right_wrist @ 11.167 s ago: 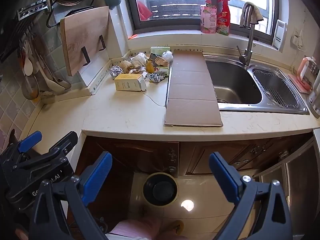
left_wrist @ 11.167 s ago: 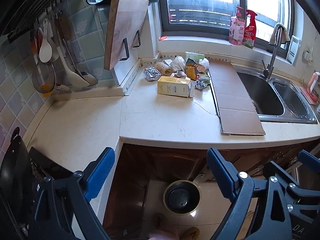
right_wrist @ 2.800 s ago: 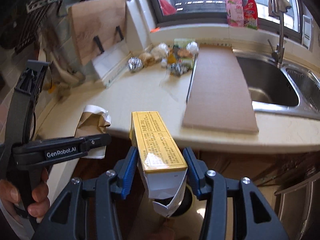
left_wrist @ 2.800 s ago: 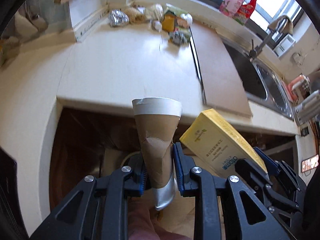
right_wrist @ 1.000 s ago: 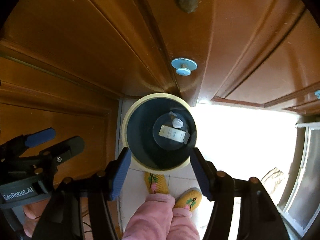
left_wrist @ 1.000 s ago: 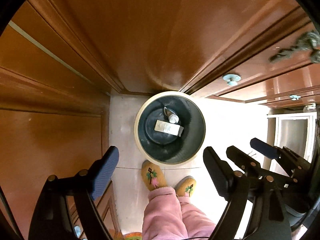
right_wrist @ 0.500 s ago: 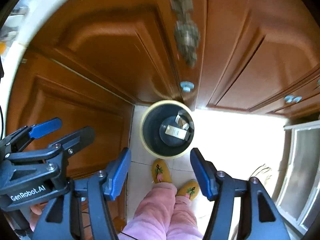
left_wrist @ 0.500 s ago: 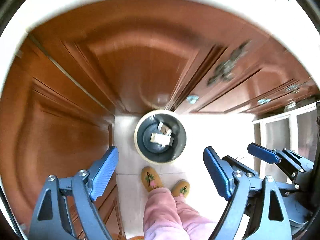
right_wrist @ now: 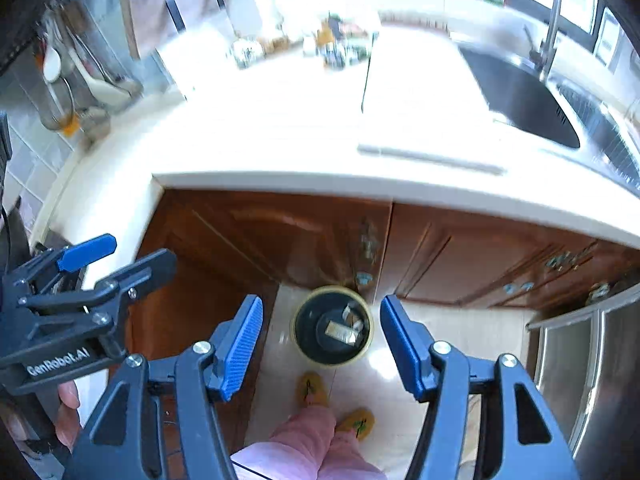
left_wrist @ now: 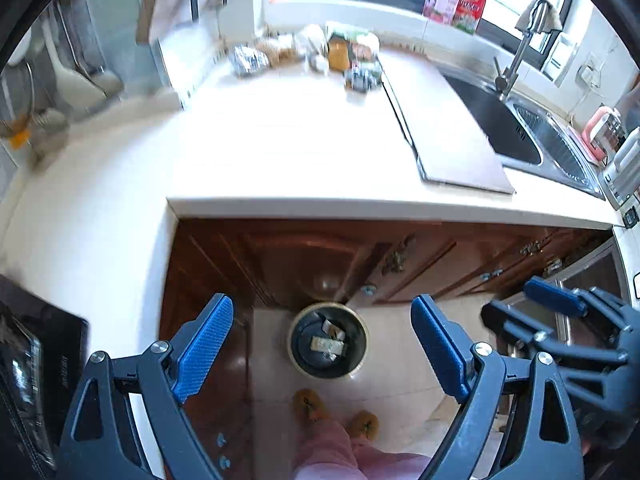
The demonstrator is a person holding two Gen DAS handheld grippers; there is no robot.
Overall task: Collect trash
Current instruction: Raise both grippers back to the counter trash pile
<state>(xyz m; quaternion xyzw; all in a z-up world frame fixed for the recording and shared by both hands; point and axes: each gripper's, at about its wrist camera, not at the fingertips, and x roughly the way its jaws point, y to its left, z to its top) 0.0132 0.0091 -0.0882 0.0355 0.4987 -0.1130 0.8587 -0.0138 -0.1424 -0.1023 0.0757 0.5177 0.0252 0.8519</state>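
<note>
With both loads dropped since the previous frames, the left gripper (left_wrist: pixel 322 354) and right gripper (right_wrist: pixel 321 346) hang empty, jaws wide apart, raised back above the bin (left_wrist: pixel 328 340). Carton and cup now lie inside it (floor, by the cabinet). Remaining trash pile (left_wrist: pixel 320 54) sits at the back of the counter (left_wrist: pixel 280 152); judged next: another pickup trip.

Above the bin: your path down to the trash bin (left_wrist: pixel 327 339) on the floor is open.
Behind it: cabinet doors (left_wrist: pixel 320 256) stand just beside.
Overhead: the countertop edge (left_wrist: pixel 360 208) juts out.
Counter back: trash pile (left_wrist: pixel 320 54) beside the cardboard sheet (left_wrist: pixel 444 132).
</note>
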